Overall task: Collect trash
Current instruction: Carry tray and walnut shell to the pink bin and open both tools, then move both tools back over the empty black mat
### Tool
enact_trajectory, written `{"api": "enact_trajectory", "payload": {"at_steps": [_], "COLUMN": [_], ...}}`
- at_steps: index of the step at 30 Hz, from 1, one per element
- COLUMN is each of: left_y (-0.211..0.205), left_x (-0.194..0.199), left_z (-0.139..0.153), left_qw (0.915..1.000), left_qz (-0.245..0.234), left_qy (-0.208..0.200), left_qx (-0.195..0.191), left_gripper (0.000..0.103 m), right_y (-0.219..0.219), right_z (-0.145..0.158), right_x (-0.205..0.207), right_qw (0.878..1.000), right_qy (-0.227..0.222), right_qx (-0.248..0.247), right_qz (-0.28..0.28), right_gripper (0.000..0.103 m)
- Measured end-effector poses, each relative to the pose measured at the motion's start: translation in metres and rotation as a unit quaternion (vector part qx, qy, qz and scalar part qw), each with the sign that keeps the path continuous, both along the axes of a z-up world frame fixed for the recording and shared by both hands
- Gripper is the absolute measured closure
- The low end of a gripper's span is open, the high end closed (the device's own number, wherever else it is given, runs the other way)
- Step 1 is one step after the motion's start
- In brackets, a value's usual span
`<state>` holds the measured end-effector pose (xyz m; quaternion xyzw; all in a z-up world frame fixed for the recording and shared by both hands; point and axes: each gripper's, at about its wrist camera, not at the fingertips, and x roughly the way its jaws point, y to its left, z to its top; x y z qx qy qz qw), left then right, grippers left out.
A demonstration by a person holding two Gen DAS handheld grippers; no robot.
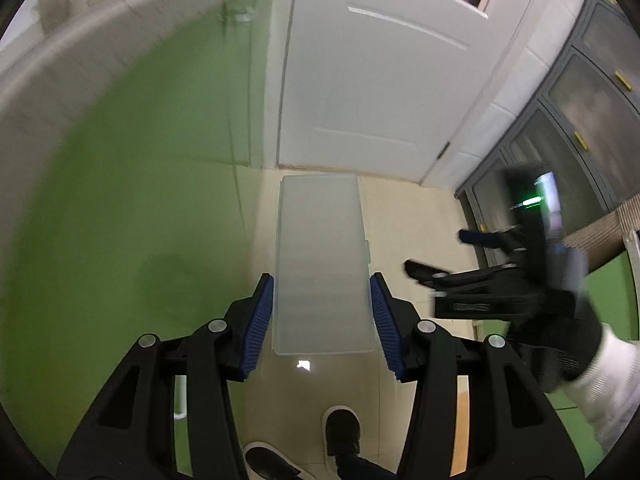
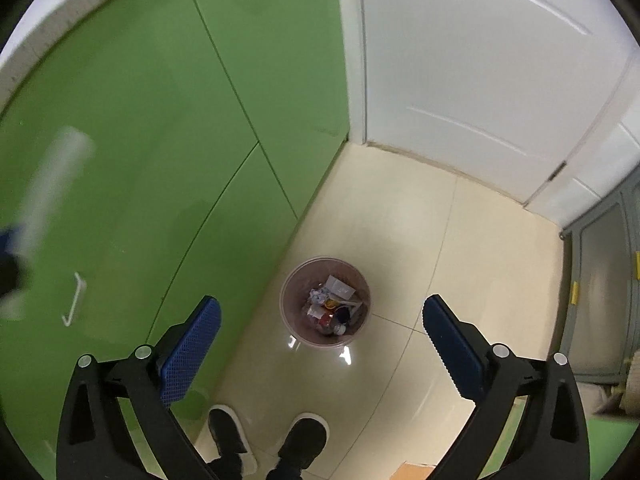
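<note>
The left claw [image 1: 322, 316] squeezes a clear plastic box [image 1: 322, 264] in the middle of its view. The right claw [image 2: 322, 354] is wide open and empty. The trash bin [image 2: 325, 302] sits on the floor, mid-frame. The long box might miss the small bin.

Glossy cream tiled floor [image 2: 460, 264], round pinkish waste bin [image 2: 325, 302] standing on it near the green cabinets, full of crumpled paper and wrappers, a person's two dark shoes [image 2: 304, 440] on the tiles just below the bin
</note>
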<state>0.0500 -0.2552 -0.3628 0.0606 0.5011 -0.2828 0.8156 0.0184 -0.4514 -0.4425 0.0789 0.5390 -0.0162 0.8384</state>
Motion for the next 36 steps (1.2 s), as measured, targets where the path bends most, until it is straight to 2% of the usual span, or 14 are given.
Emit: {"api": "enact_trajectory", "payload": {"at_steps": [5,13,18,21,22,24,25,30,33,36], "left_y": [-0.026,-0.063,-0.079,-0.087,-0.086,-0.085,-0.084,-0.08,-0.076,-0.061], "left_x": [0.012,0.03,0.036,0.039,0.04,0.041,0.041,0.037,0.031,0.019], "left_z": [-0.062,-0.144,-0.186,-0.199,-0.2,-0.204,-0.204,-0.19,-0.161,-0.104], "left_qw": [0.9993,0.9972,0.9958,0.9959,0.996,0.9968,0.9972,0.9976,0.9982,0.999], "left_qz": [-0.022,-0.048,-0.055,-0.056,-0.056,-0.051,-0.049,-0.042,-0.039,-0.031], "left_qy": [0.029,0.051,0.06,0.057,0.056,0.052,0.049,0.051,0.044,0.032], "left_qx": [0.004,0.028,0.043,0.043,0.04,0.034,0.028,0.018,0.011,-0.006], "left_gripper": [0.054,0.054,0.054,0.054,0.051,0.014,0.003,0.003,0.003,0.003], "right_y": [-0.007,-0.031,-0.042,-0.047,-0.048,-0.049,-0.049,-0.048,-0.044,-0.033], "right_z": [0.006,-0.017,-0.04,-0.051,-0.054,-0.058,-0.058,-0.05,-0.029,0.01], "right_x": [-0.01,-0.04,-0.055,-0.062,-0.065,-0.07,-0.071,-0.078,-0.078,-0.077], "right_qw": [1.0,0.999,0.998,0.997,0.997,0.997,0.997,0.997,0.997,0.997], "right_qy": [-0.012,-0.017,-0.011,-0.006,-0.005,-0.004,-0.004,-0.006,-0.014,-0.031], "right_qx": [0.0,-0.001,0.001,0.004,0.004,0.005,0.005,0.004,0.005,0.008], "right_qz": [-0.018,-0.05,-0.064,-0.071,-0.073,-0.077,-0.078,-0.079,-0.078,-0.073], "right_gripper": [0.006,0.006,0.006,0.006,0.006,0.006,0.006,0.006,0.006,0.006]}}
